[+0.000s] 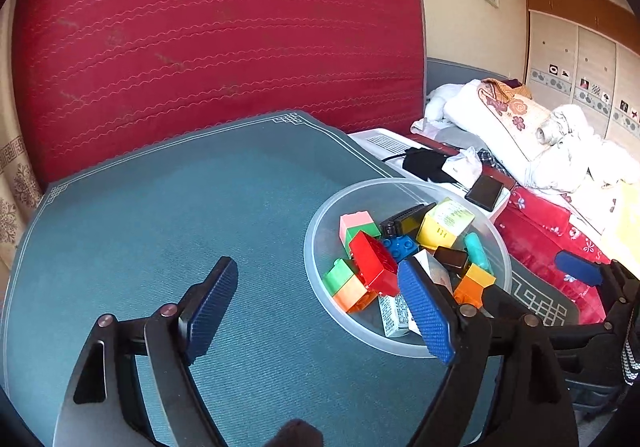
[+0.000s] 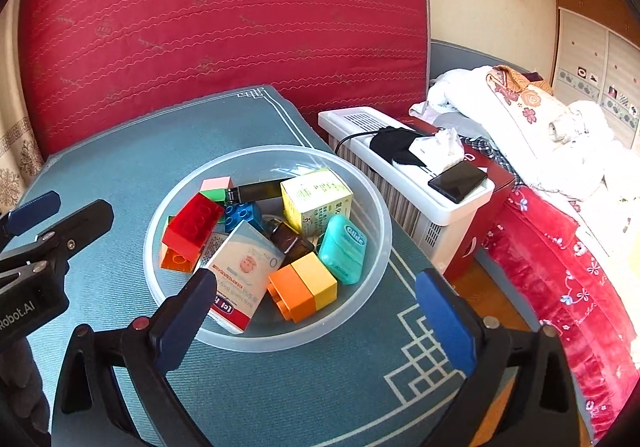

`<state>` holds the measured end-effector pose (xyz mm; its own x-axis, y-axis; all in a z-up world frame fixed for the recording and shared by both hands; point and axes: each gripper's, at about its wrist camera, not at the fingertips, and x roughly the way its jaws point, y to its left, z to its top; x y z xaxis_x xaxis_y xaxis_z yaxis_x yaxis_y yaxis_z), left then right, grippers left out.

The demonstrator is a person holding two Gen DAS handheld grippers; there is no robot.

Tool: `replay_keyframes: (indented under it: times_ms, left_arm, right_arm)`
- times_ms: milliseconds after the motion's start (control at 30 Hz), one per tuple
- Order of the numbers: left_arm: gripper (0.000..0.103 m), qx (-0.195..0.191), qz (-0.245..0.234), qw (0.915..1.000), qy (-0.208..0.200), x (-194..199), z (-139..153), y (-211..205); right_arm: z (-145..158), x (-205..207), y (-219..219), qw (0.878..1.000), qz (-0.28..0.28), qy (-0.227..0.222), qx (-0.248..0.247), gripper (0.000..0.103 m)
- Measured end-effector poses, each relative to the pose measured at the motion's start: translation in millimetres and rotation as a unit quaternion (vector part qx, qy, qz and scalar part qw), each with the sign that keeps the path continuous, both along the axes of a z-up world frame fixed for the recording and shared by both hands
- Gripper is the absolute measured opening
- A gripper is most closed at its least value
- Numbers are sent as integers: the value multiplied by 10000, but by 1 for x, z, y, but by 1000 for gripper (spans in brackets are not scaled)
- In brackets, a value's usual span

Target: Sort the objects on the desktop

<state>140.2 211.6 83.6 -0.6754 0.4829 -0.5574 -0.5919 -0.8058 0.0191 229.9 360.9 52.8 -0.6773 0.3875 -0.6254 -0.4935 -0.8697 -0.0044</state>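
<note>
A clear plastic bowl (image 2: 372, 215) sits on the blue mat (image 2: 120, 151), also in the left wrist view (image 1: 320, 223). It holds a red brick (image 2: 192, 225), an orange-yellow brick (image 2: 304, 287), a yellow-green box (image 2: 316, 199), a teal floss case (image 2: 344, 249), a brown bottle (image 2: 290, 241), a white carton (image 2: 240, 273) and other bricks. My right gripper (image 2: 320, 309) is open and empty at the bowl's near rim. My left gripper (image 1: 320, 303) is open and empty, left of the bowl, its right finger over the rim.
A white heater (image 2: 404, 183) with a black phone (image 2: 458, 181) and cloths stands right of the table. A bed with piled bedding (image 2: 552, 135) lies further right. A red mattress (image 2: 224, 19) stands behind the table.
</note>
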Motion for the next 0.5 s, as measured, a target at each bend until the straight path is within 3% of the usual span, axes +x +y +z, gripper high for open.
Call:
replay_keyframes:
  times_ms: [267, 500]
  left_arm:
    - [85, -164, 146, 9993, 312, 5, -2, 2]
    - [85, -177, 91, 9996, 201, 6, -5, 5]
  right_arm:
    - [5, 6, 9, 9987, -404, 123, 270, 102]
    - [4, 8, 13, 9984, -468, 189, 256, 102]
